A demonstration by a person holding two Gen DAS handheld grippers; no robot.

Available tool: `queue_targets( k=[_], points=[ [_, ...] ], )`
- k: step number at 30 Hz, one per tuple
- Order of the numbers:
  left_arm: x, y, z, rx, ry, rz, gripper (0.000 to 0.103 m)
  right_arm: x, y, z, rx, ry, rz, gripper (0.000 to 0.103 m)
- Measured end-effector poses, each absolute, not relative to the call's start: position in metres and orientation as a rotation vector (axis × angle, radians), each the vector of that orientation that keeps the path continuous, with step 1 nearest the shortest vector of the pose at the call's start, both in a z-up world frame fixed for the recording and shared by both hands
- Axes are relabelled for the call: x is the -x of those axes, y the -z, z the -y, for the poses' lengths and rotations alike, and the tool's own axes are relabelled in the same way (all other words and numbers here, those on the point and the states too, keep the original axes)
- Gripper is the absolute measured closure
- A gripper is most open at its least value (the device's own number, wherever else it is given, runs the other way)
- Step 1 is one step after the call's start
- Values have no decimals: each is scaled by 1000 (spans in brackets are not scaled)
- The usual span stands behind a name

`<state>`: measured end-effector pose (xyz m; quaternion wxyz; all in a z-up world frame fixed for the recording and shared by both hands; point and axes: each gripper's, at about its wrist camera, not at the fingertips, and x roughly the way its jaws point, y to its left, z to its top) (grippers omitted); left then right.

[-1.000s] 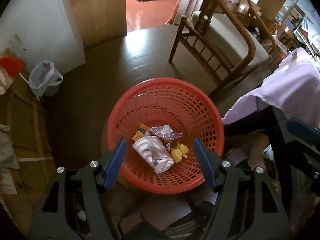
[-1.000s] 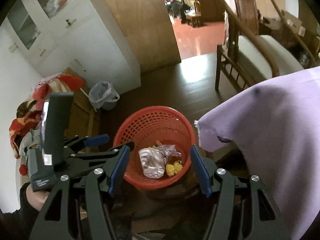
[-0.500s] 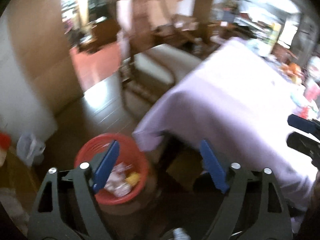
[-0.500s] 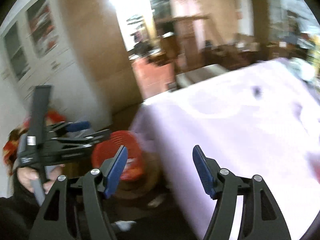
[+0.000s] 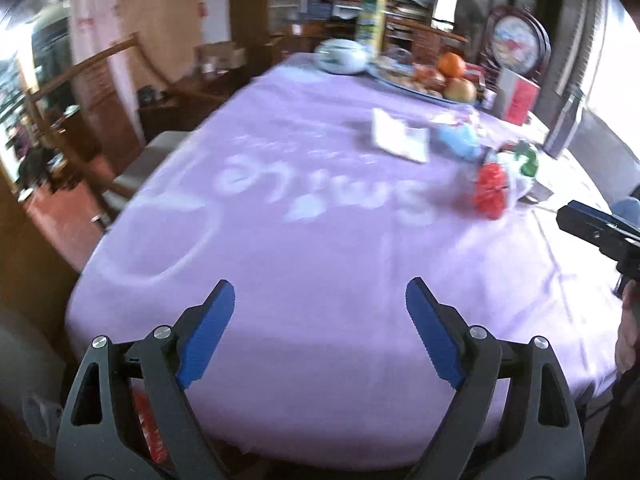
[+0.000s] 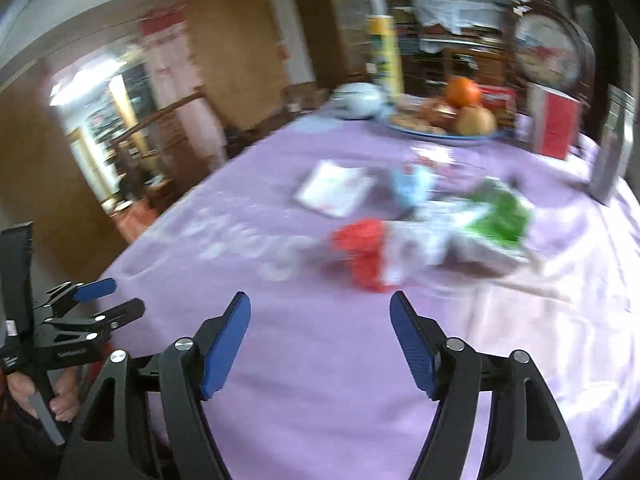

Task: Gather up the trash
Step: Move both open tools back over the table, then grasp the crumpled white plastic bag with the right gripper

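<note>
1. Jaws of the left gripper (image 5: 320,304) are spread wide and hold nothing, hovering over the near edge of the lilac-clothed surface (image 5: 320,240)
2. Jaws of the right gripper (image 6: 320,320) are likewise spread and hold nothing, above the same cloth
3. Trash lies on the surface well beyond both grippers: a red wrapper (image 6: 366,254) touching a crumpled white-and-green wrapper (image 6: 492,220), a pale blue scrap (image 6: 412,186) and a flat white packet (image 6: 334,192) just behind them; all are blurred
4. In the left view the red wrapper (image 5: 490,188) sits to the right of centre, beside the blue scrap (image 5: 458,140)
5. At the far side stand a plate of fruit (image 6: 448,120), a white bowl (image 6: 358,98) and a tall yellow can (image 6: 384,54)
6. A wooden chair (image 5: 120,152) stands beside the surface on the left
</note>
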<state>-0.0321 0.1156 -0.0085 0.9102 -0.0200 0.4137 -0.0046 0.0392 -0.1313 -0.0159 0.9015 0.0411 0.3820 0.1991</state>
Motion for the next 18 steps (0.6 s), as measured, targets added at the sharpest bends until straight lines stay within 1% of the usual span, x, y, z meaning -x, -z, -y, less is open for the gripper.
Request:
queue_targets(
  k=[7,11,16,18],
  points=[
    [-40,9,-50,-26,170,-886,18,-76,34,169,-277,-353,-892,31],
    [-72,25,-28,-50,160,-902,17,-105,41,168,-358,-363,-948,31],
    [-75,36,-25,-29,198,-937,17,-130,48,152,-335,-358,-991,32],
    [-74,37,-24,-42,201,-941,17,-142,55,147,-341,-348,-1027,34]
  ],
)
